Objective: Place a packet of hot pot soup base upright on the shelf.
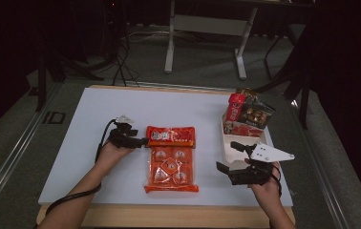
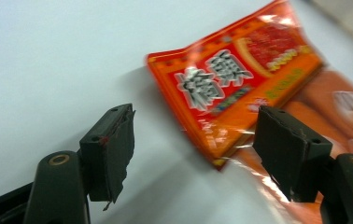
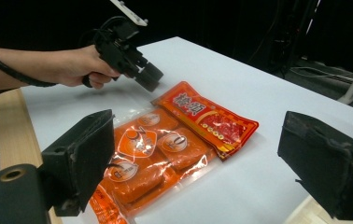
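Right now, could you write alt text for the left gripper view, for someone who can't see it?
Two black jaws stand open just short of the corner of an orange snack pack, nothing between them. The pack lies flat on a white table, its far part blurred.

- Left gripper held level, jaws parted, just beside the orange packet's left corner.
- Right gripper right of that packet, jaws wide apart, nothing between them.
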The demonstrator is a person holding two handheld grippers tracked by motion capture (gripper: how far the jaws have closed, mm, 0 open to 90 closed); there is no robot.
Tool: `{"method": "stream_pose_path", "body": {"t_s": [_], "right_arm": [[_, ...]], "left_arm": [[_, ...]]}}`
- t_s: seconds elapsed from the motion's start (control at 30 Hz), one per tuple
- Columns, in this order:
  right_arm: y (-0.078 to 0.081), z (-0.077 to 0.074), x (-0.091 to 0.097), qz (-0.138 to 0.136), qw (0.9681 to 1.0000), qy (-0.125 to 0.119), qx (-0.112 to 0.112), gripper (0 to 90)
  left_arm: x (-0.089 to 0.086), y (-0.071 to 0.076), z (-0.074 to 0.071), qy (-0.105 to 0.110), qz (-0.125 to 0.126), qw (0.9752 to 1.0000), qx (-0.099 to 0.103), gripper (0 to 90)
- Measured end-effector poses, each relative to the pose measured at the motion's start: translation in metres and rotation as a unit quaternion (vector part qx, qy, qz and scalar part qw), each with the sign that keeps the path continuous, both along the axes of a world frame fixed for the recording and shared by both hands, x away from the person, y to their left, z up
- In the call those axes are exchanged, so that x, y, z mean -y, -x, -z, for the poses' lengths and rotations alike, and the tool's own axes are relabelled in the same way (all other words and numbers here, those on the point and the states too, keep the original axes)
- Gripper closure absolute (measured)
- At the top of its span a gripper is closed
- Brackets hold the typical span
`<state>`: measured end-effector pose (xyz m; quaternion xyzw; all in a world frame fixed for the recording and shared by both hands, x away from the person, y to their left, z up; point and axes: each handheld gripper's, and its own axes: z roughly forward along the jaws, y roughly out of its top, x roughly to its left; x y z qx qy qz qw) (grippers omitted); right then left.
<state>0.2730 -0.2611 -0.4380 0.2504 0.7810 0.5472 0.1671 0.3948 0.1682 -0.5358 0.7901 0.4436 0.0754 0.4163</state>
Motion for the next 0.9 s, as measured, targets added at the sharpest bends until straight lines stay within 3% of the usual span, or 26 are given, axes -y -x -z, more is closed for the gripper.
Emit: {"method": "stream_pose_path", "body": {"t_s": [0.07, 0.2, 0.23, 0.4, 0.47, 0.63, 0.9], "right_arm": [[0.001, 0.000, -0.001, -0.007, 1.0000, -0.005, 0.002, 10.1], [0.002, 0.001, -0.004, -0.010, 0.9999, 0.006, 0.002, 10.2], [0.003, 0.002, -0.005, -0.010, 0.9999, 0.012, 0.005, 10.3], [0.004, 0.002, -0.007, -0.017, 0.9997, 0.015, 0.003, 12.6], [0.005, 0.002, -0.007, -0.019, 0.9997, 0.015, 0.002, 12.5], [0.004, 0.002, -0.006, -0.018, 0.9997, 0.014, 0.000, 13.1], [0.003, 0.002, -0.005, -0.020, 0.9998, 0.011, -0.002, 13.3]], "left_arm": [[0.001, -0.005, 0.005, -0.005, -0.006, 1.0000, -0.005, 29.7], [0.003, -0.009, 0.009, -0.006, -0.002, 0.9999, -0.010, 31.0], [0.004, -0.013, 0.012, 0.004, 0.005, 0.9998, -0.019, 32.3], [0.007, -0.019, 0.016, 0.011, 0.017, 0.9993, -0.030, 41.8], [0.007, -0.021, 0.017, 0.028, 0.025, 0.9984, -0.042, 46.2], [0.014, -0.023, 0.017, 0.033, 0.053, 0.9967, -0.051, 53.4], [0.024, -0.026, 0.018, 0.041, 0.064, 0.9955, -0.057, 60.5]]}}
